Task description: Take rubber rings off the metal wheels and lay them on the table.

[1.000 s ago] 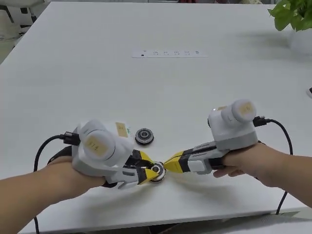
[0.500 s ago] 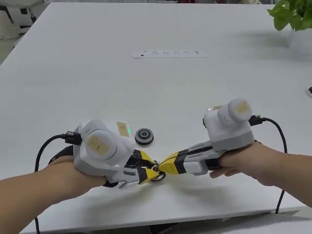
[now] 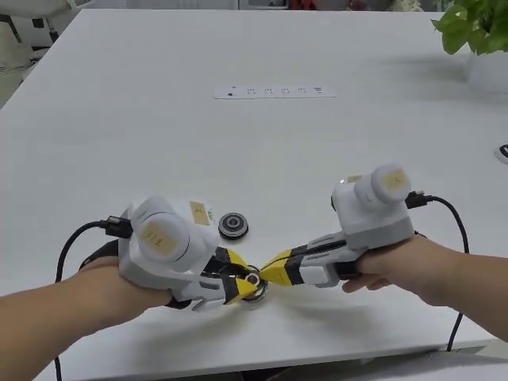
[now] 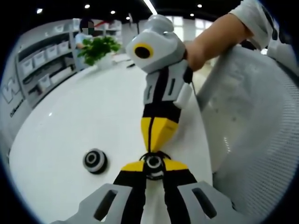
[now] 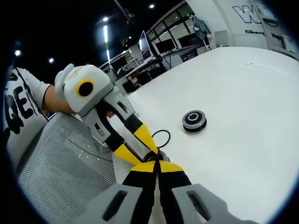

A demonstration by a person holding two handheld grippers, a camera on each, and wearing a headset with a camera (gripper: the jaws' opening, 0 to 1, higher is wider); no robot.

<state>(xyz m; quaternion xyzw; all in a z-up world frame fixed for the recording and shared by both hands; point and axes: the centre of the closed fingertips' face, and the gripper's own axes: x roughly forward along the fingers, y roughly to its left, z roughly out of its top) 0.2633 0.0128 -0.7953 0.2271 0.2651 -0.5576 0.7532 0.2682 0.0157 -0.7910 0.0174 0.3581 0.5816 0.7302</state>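
Head view: left claw (image 3: pixel 246 281) is clamping a metal wheel (image 3: pixel 254 279); right claw (image 3: pixel 267 274), jaws closed together, is touching its rim. Second wheel (image 3: pixel 233 225) is lying on the table (image 3: pixel 262 151) nearby.

The left hand (image 3: pixel 111 290) holds the left gripper (image 3: pixel 248 283), which points to the right. Its yellow fingers (image 4: pixel 133 166) are closed on a small metal wheel (image 4: pixel 153 163). The right hand (image 3: pixel 397 266) holds the right gripper (image 3: pixel 264 275), which points to the left. Its fingers (image 5: pixel 140 169) are pressed together with almost no gap, and their tips sit right at the same wheel. The two grippers meet tip to tip. The left arm (image 3: pixel 40 321) and the right arm (image 3: pixel 476 290) reach in from the bottom corners.
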